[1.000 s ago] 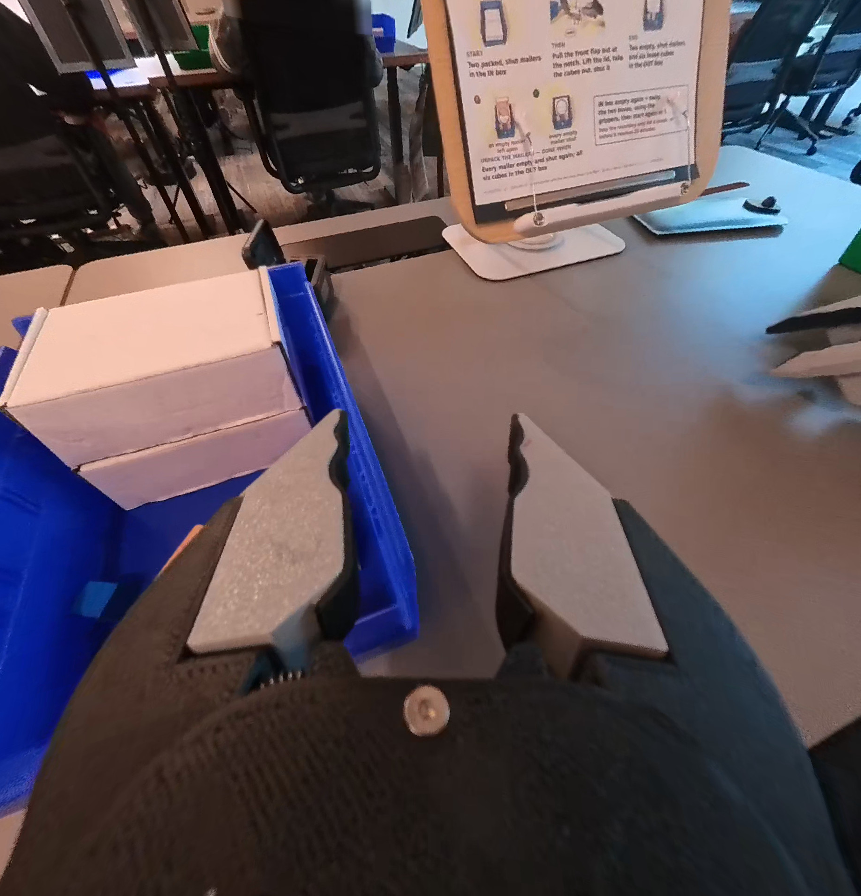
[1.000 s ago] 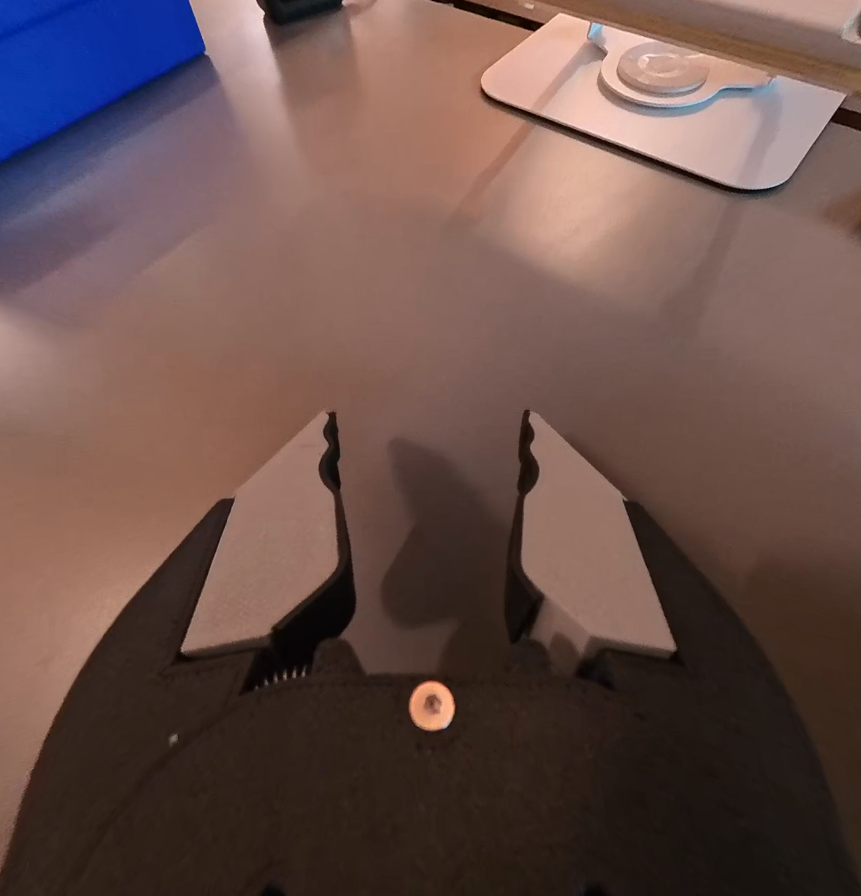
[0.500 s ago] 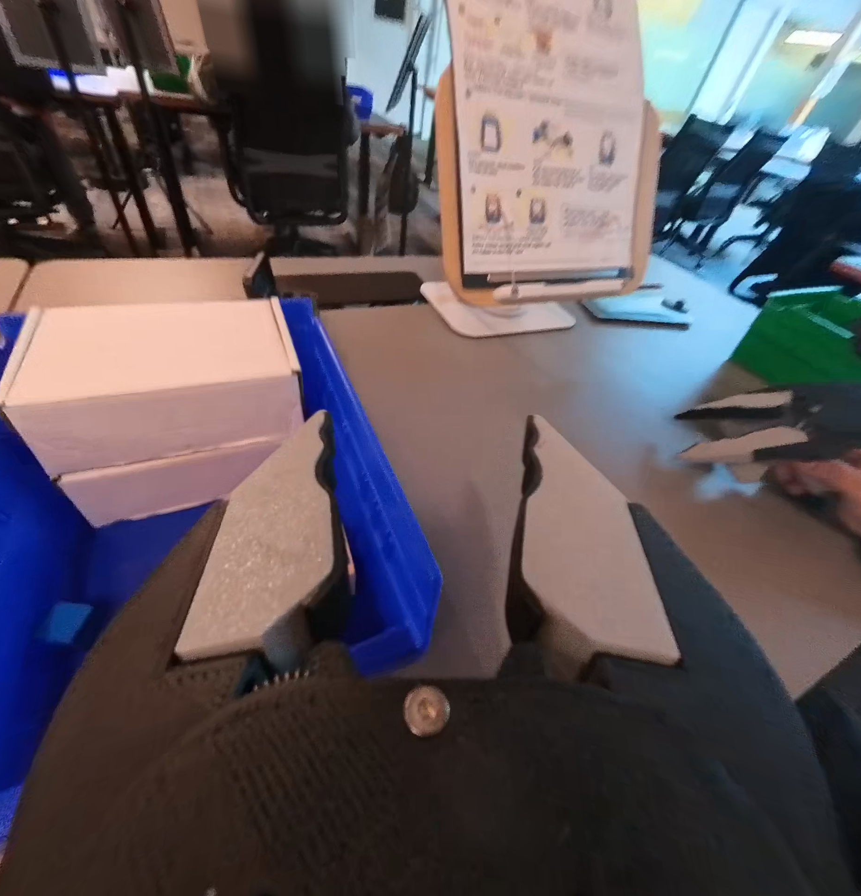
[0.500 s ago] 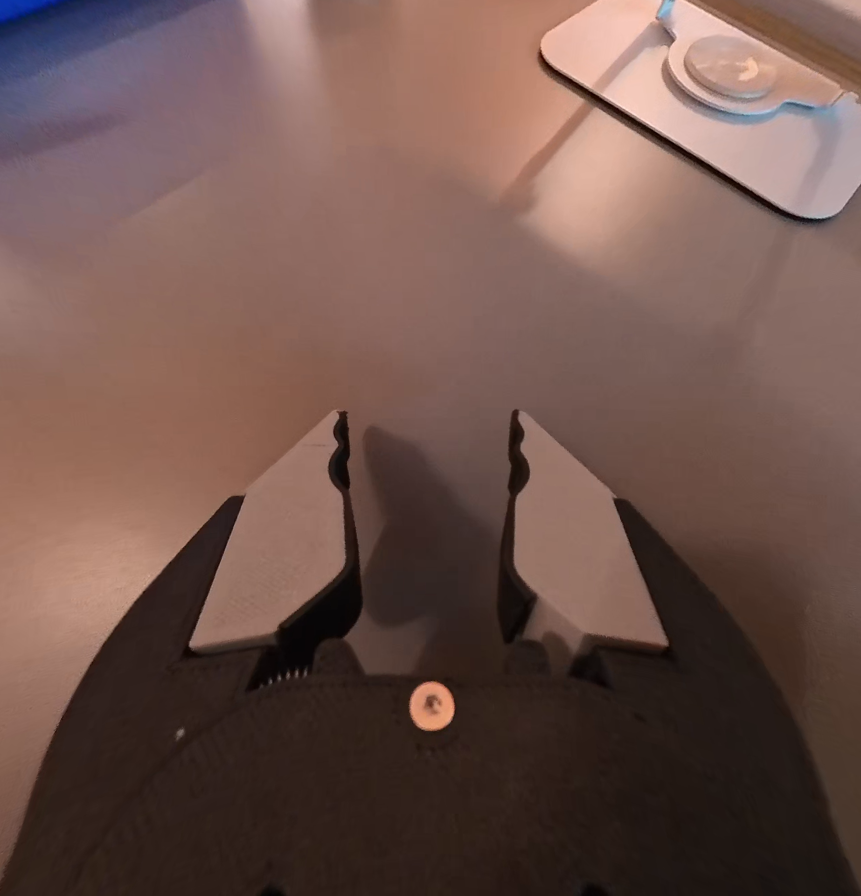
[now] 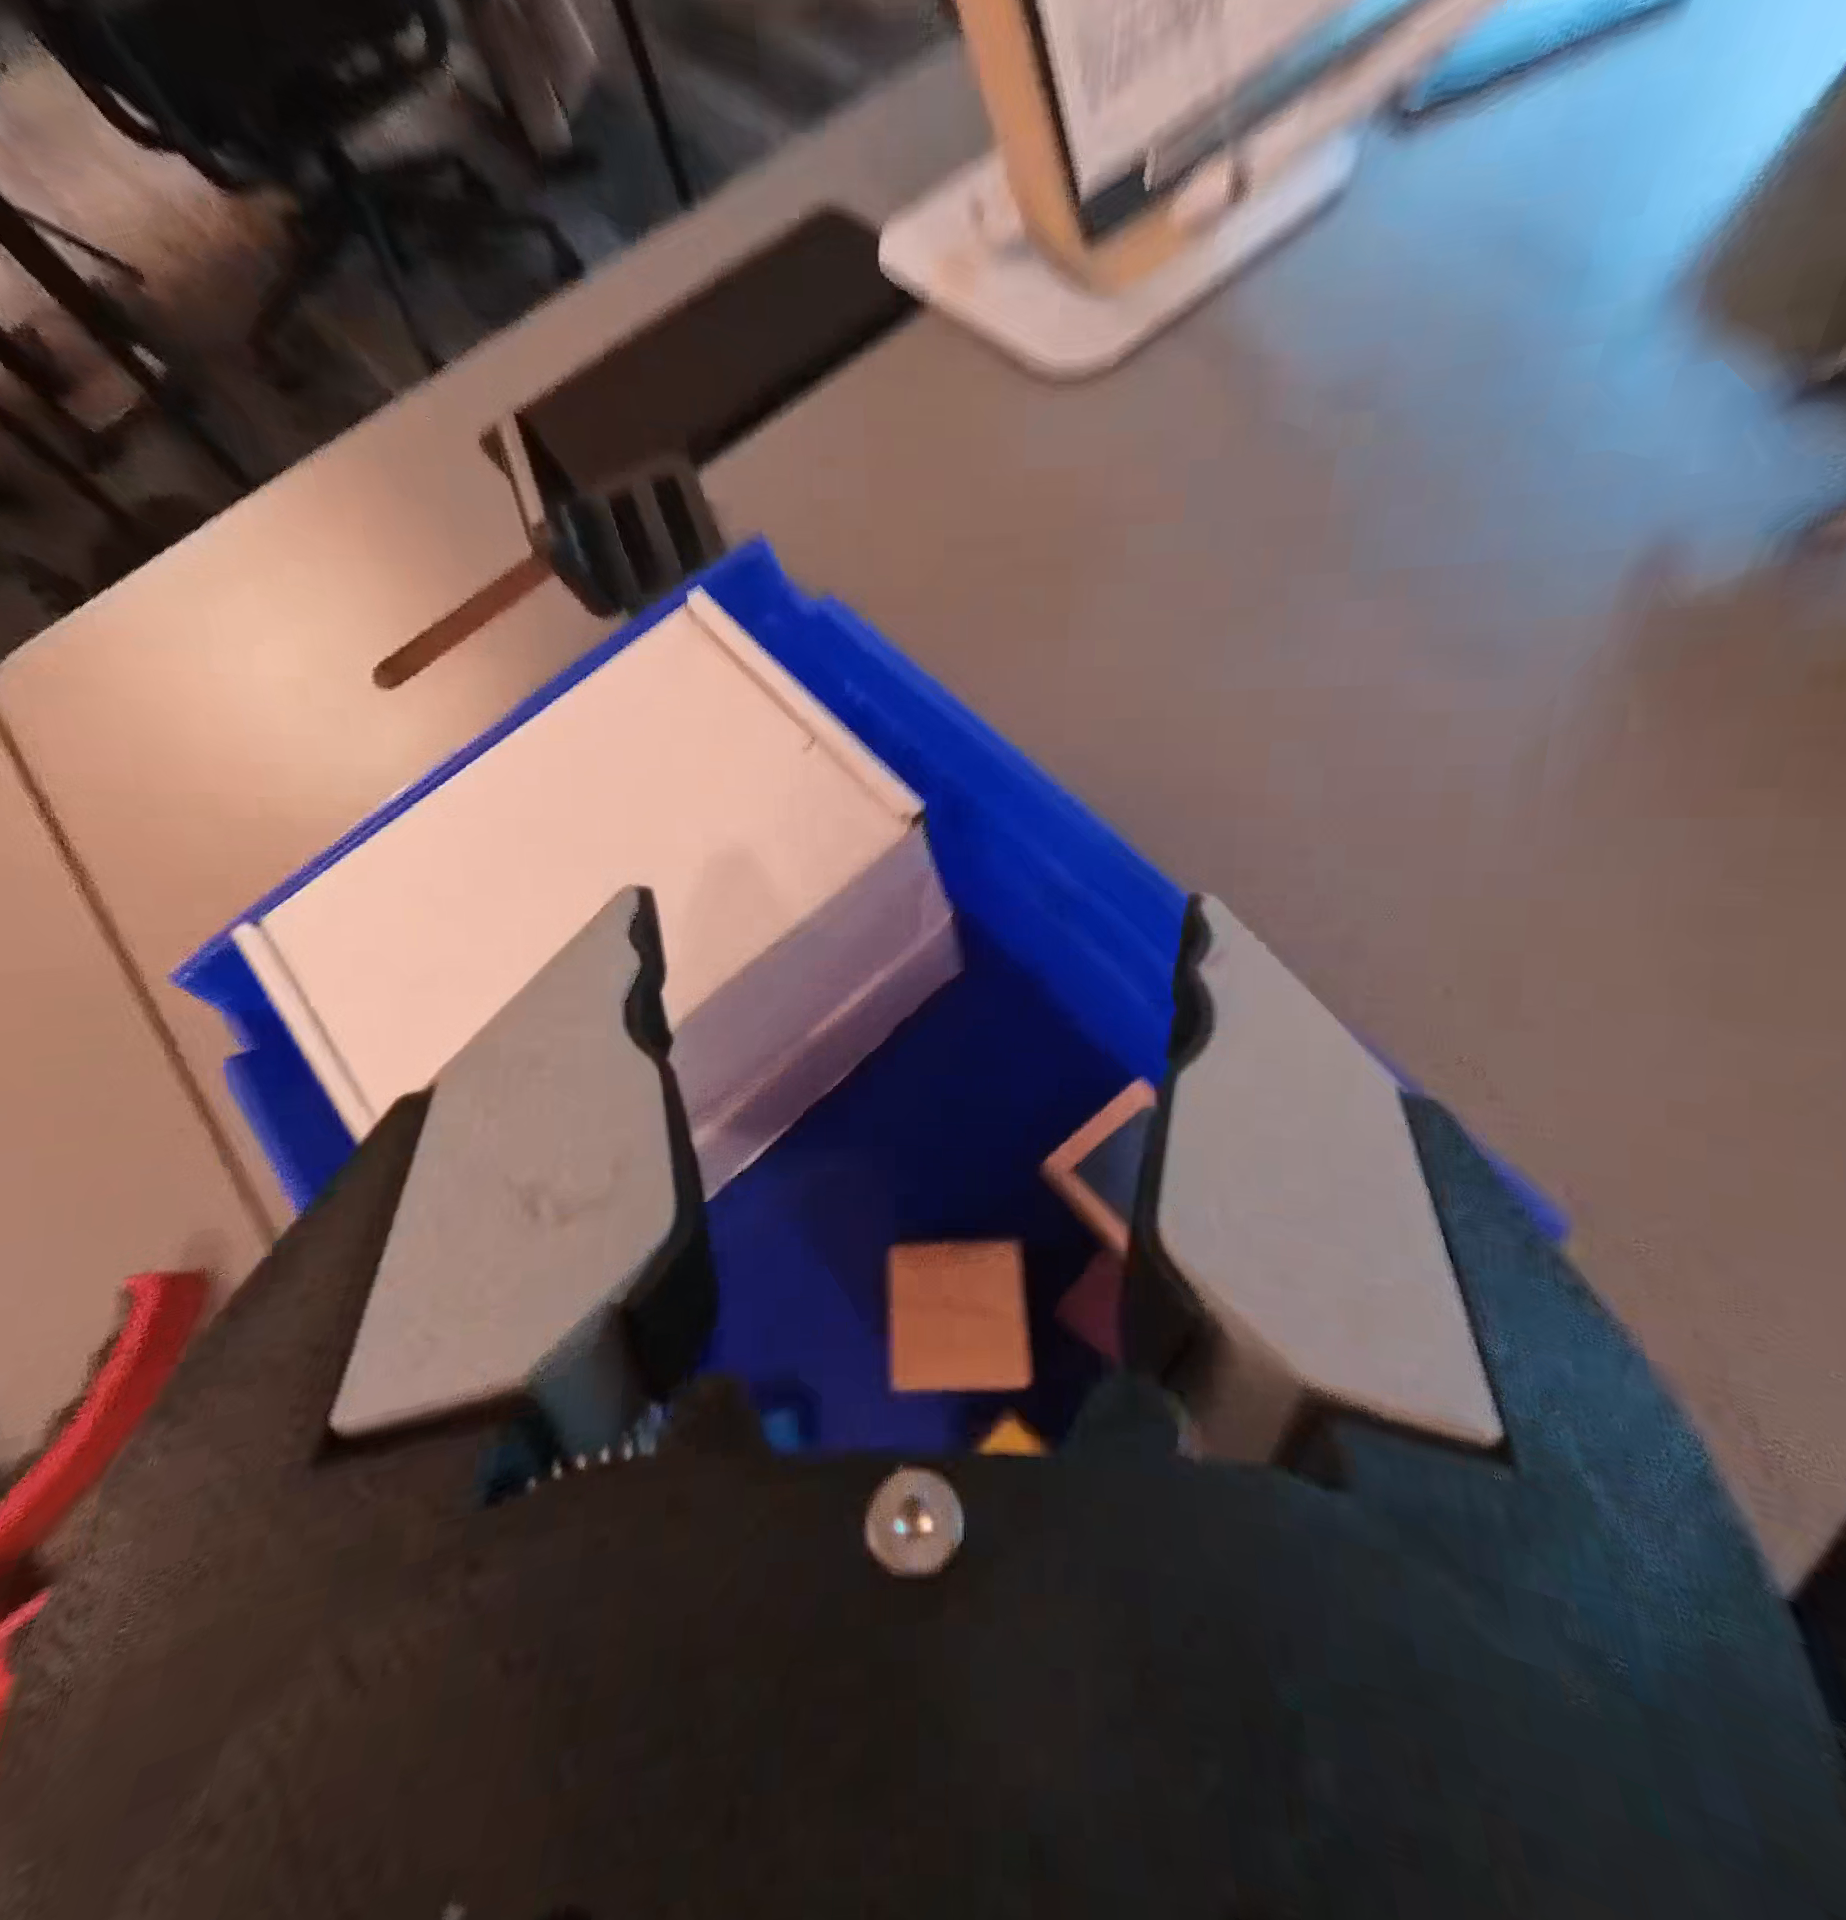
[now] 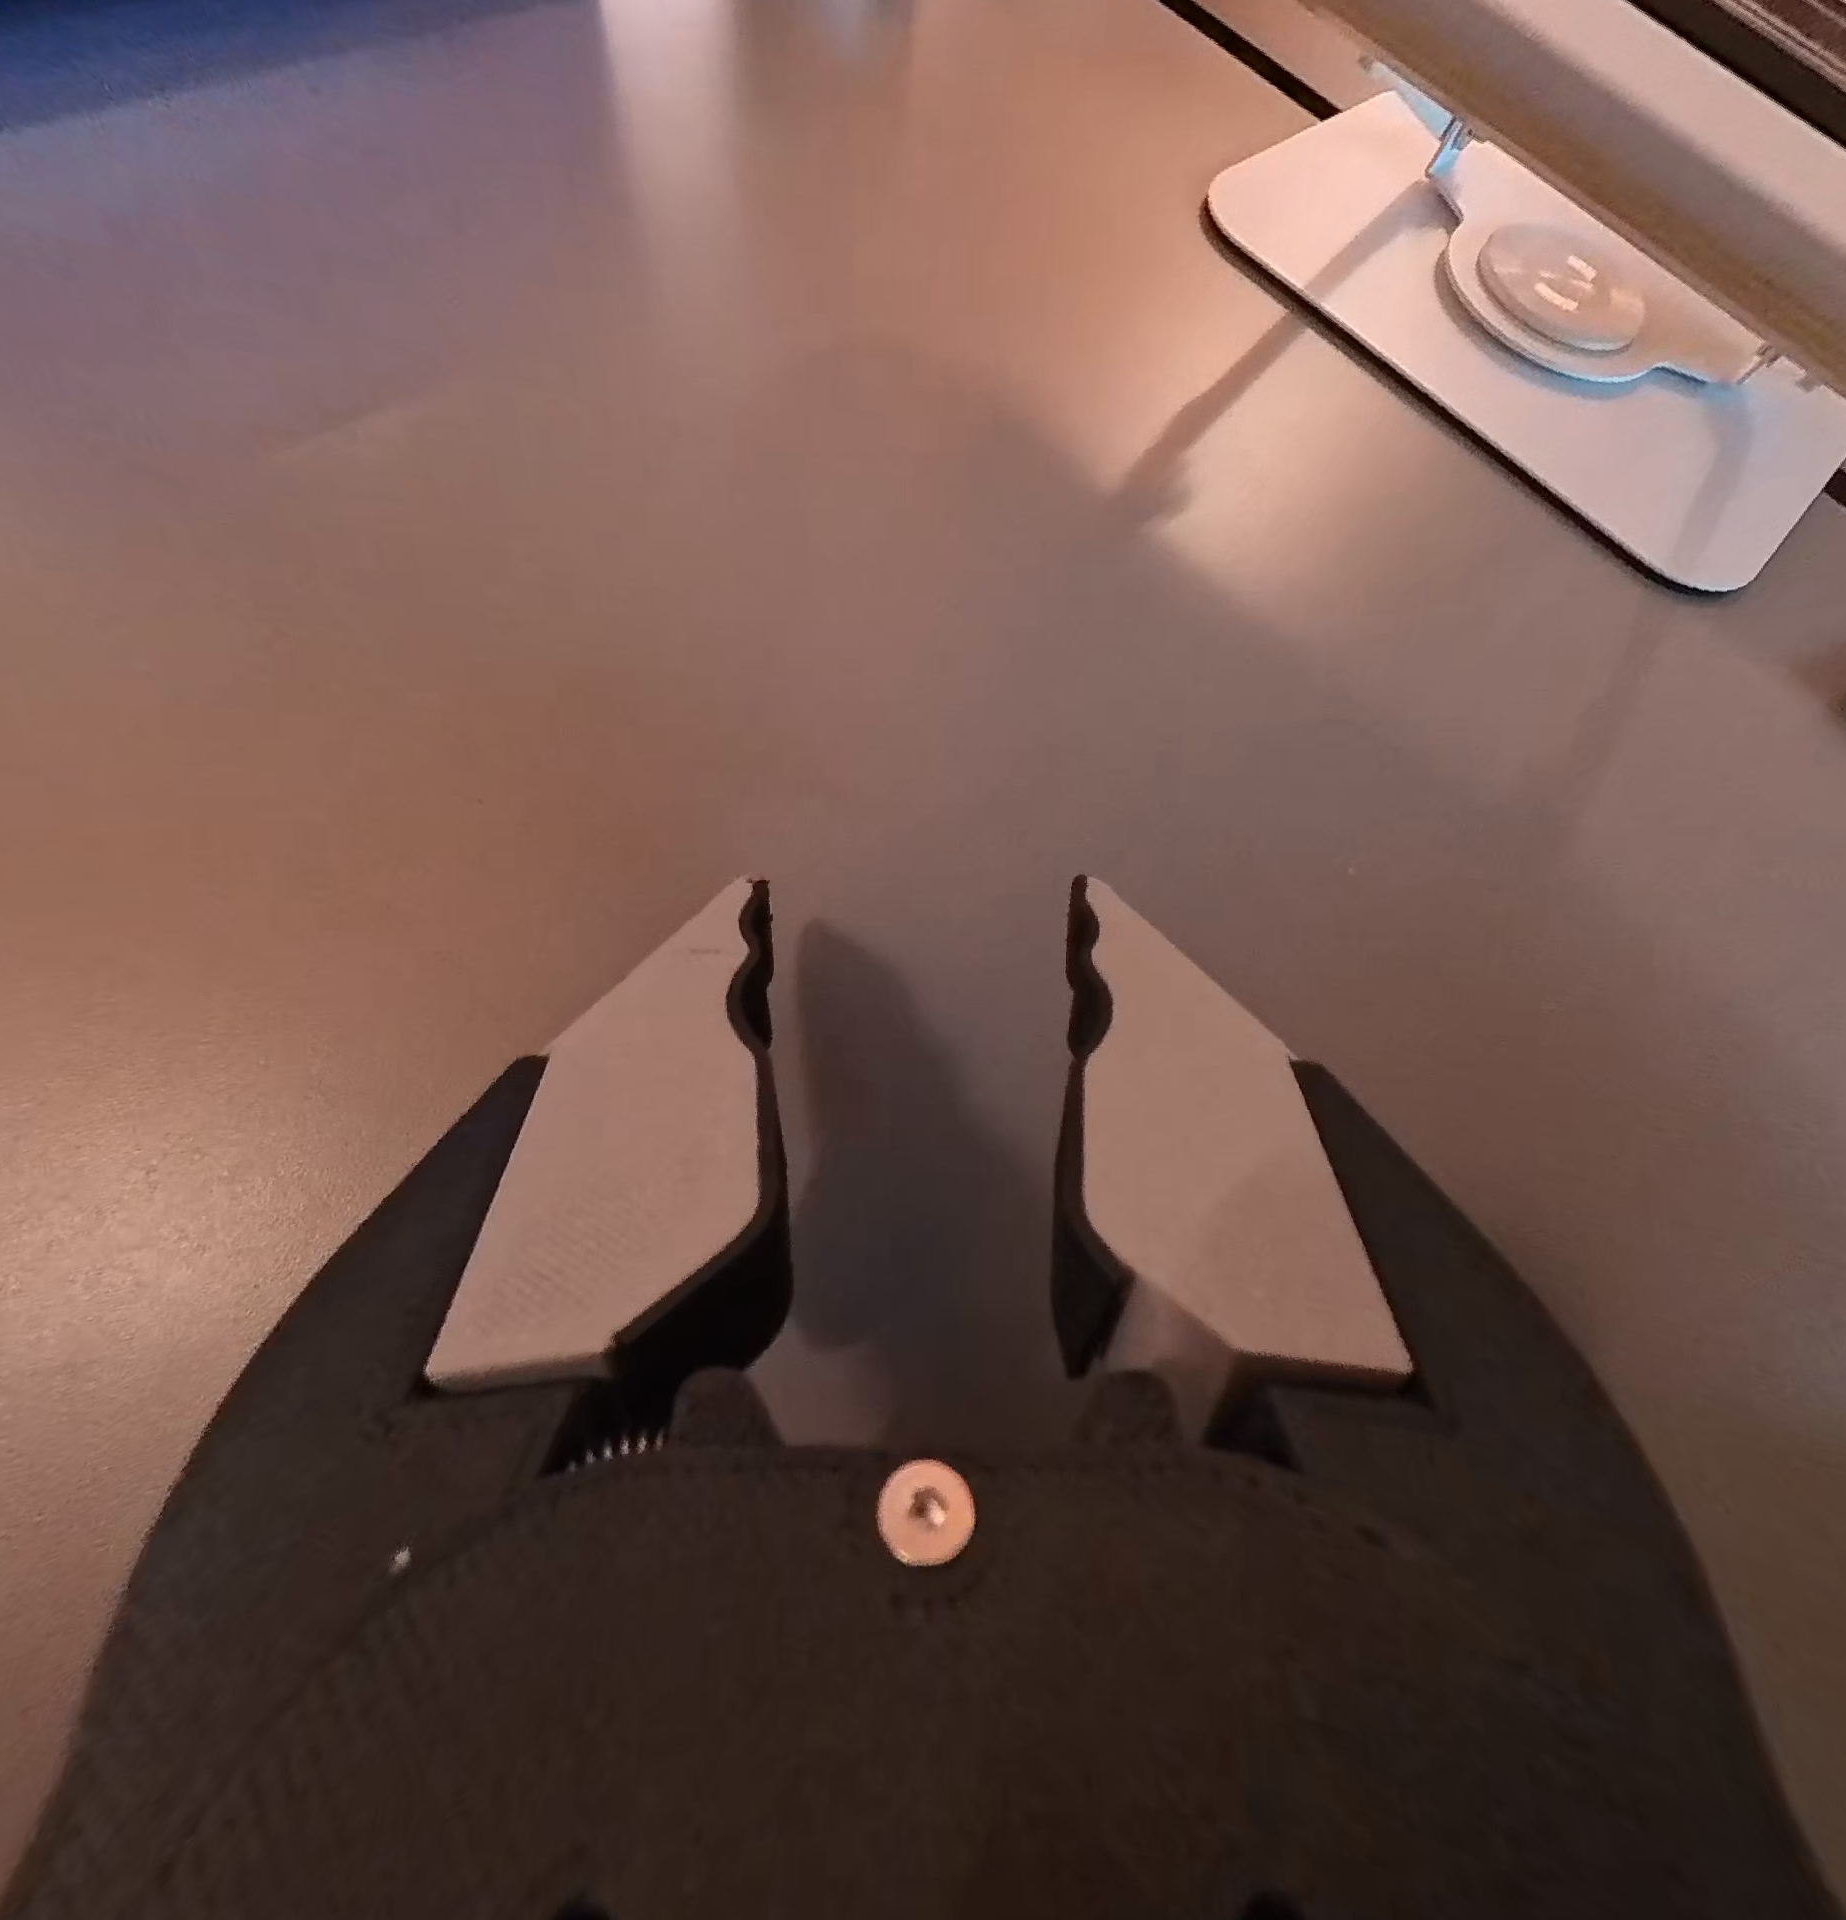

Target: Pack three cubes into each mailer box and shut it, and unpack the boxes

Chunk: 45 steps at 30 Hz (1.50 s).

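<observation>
In the left wrist view a blue bin (image 5: 1044, 883) holds a shut white mailer box (image 5: 576, 862), stacked on another whose front shows below it. Wooden cubes lie on the bin floor: one with a tan top face (image 5: 958, 1328), and another (image 5: 1101, 1153) partly hidden behind my right finger. My left gripper (image 5: 914, 914) is open and empty, above the bin and looking down into it. In the right wrist view my right gripper (image 6: 917, 888) is open and empty, low over the bare grey table (image 6: 586, 623).
A sign stand with a white base (image 5: 1106, 270) stands at the back of the table; the base also shows in the right wrist view (image 6: 1542, 384). A black clamp (image 5: 628, 509) sits behind the bin. A red object (image 5: 57, 1455) is at the left edge. The grippers' ends are close to 45 centimetres from one another. From either gripper's tips it is about 30 centimetres to the white base (image 5: 1106, 270).
My left gripper has swung left and tilted down over the blue bin, so the cubes on its floor now show. My right gripper has drifted slightly left over the table and narrowed a little.
</observation>
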Each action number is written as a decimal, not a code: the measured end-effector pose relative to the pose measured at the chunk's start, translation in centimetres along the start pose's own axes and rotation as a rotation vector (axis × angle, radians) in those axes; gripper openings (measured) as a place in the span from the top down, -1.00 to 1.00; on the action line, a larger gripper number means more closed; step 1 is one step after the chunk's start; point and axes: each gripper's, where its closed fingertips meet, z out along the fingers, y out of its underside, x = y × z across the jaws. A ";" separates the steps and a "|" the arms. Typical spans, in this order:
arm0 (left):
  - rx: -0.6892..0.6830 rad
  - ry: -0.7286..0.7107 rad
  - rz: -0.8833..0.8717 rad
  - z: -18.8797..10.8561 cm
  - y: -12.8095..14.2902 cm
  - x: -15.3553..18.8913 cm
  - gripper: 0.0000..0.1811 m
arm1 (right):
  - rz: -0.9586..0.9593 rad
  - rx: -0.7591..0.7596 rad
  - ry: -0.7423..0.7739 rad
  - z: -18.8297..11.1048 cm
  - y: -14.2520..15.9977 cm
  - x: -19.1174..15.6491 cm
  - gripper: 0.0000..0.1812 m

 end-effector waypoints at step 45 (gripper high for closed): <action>-0.686 -0.370 0.902 5.6 5.3 -9.4 0.16 | -0.074 -0.023 -0.010 0.4 0.0 -1.1 0.48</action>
